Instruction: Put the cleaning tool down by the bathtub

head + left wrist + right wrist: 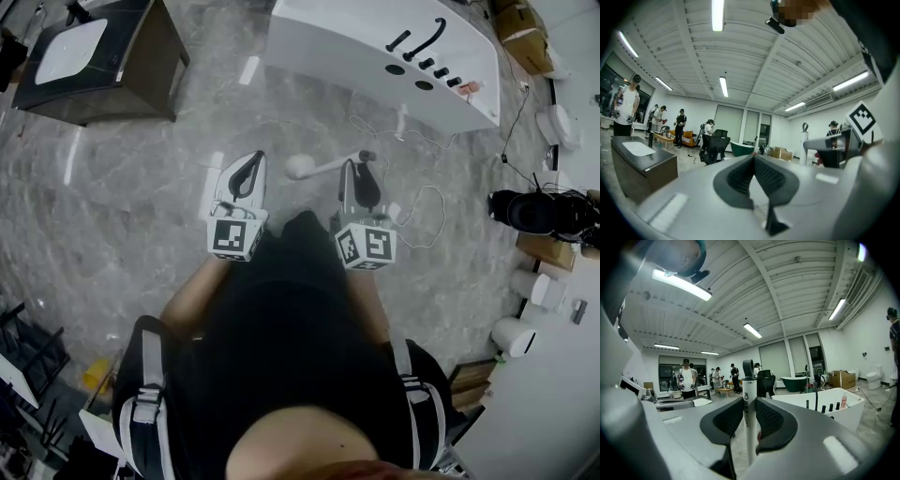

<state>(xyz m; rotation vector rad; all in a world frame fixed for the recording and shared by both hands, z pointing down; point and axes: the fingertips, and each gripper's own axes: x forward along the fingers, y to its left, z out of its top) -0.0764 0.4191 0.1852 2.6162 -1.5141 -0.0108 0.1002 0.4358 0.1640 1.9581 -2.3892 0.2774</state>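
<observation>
The cleaning tool [328, 165] has a white handle, a round white head and a dark loop at the other end. My right gripper [351, 167] is shut on that handle, which stands between its pads in the right gripper view as the tool [749, 404]. It hangs above the marble floor, a short way in front of the white bathtub [356, 42] with black taps. The same bathtub [834, 411] lies ahead to the right of the right gripper [749, 420]. My left gripper [253, 159] is beside it, shut and holding nothing; its jaws meet at the tips in the left gripper [753, 159] view.
A dark cabinet with a white basin [94, 56] stands at the far left. Thin cables [422, 202] trail over the floor near the tub. A black device [530, 211], boxes and white rolls crowd the right edge. Several people [686, 378] stand far off.
</observation>
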